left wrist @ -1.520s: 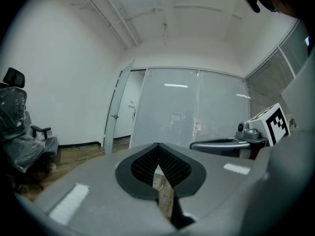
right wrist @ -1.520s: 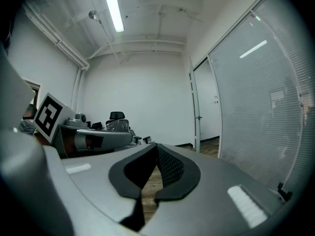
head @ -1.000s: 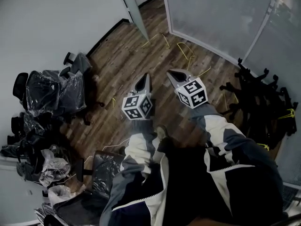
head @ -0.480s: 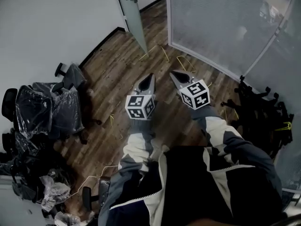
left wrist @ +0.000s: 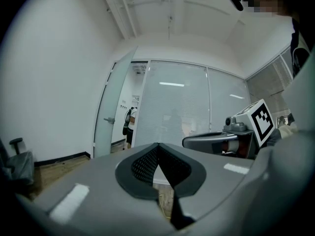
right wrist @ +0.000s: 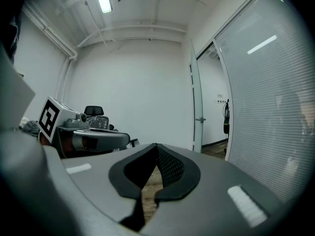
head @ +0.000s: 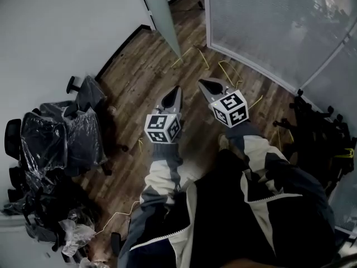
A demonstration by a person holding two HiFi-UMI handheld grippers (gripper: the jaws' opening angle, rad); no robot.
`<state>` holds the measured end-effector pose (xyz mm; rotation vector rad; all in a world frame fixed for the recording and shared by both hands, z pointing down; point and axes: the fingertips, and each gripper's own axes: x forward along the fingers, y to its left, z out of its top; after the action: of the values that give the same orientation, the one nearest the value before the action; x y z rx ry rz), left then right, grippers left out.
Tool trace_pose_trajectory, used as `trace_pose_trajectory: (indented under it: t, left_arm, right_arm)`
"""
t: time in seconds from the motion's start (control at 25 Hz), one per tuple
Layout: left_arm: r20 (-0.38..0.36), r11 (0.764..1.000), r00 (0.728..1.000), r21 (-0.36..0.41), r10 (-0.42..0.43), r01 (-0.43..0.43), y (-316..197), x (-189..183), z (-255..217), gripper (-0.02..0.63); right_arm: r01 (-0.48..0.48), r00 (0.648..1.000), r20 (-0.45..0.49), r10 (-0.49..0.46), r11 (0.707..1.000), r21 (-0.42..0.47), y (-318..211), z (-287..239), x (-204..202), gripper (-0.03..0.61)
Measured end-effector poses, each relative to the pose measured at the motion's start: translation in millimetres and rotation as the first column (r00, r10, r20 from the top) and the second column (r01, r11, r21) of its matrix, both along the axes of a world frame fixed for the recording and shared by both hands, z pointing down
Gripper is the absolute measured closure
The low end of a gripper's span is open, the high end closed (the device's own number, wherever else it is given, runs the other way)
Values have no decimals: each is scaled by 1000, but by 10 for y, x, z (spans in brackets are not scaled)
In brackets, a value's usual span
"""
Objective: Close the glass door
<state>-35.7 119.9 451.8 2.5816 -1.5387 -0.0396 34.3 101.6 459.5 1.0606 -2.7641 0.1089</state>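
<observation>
Wood-plank flooring runs between a white wall (head: 61, 32) on the left and a frosted glass partition on the right. Office chairs wrapped in plastic (head: 56, 133) crowd the wall side.

Ahead, at the far end of the room, the glass door (head: 162, 13) stands open. Its leaf is upright, swung into the room at an angle, and seen almost edge-on from above, with its handle (left wrist: 109, 120) on the side facing the wall. The open doorway lies between the leaf and the partition (head: 268, 27).

The left gripper (head: 174, 89) is pressed together with nothing between its jaws, pointing roughly level toward the door. Just beside it, the right gripper (head: 205, 83) is likewise closed and empty, aimed more toward the doorway and the partition's edge. Both are well apart from the door.

Yellow strips (head: 226, 71) lie on the floor near the partition's foot, and black chair bases (head: 318, 127) are stacked at the far right.

The door lies ahead and slightly left of both grippers, so the left one looks the nearer to its leaf and handle. Which edge carries the hinges cannot be told.
</observation>
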Motion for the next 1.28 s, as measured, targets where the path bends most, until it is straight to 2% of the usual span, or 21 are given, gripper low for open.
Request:
trace_pose_trajectory:
  t: [0.24, 0.48, 0.76, 1.08, 1.28]
  left_arm:
    - [-9, 996, 996, -21, -87, 87, -801, -282, 103, 611]
    - [-5, 989, 989, -24, -146, 146, -1875, -291, 31, 611]
    - [8, 982, 982, -32, -188, 188, -2777, -231, 51, 611]
    - [11, 980, 981, -47, -191, 192, -3575, -484, 72, 611]
    - [-9, 983, 984, -38, -177, 177, -4154, -865, 125, 611]
  right_arm:
    - [78, 996, 50, -77, 997, -16, -893, 116, -239, 574]
    - [148, 987, 61, -147, 989, -8, -2020, 4, -297, 572]
    - [214, 975, 54, -214, 977, -3, -2909, 36, -308, 573]
    - [207, 977, 62, -206, 978, -11, -3726, 19, -513, 573]
    - [160, 986, 52, -160, 987, -10, -4275, 70, -784, 572]
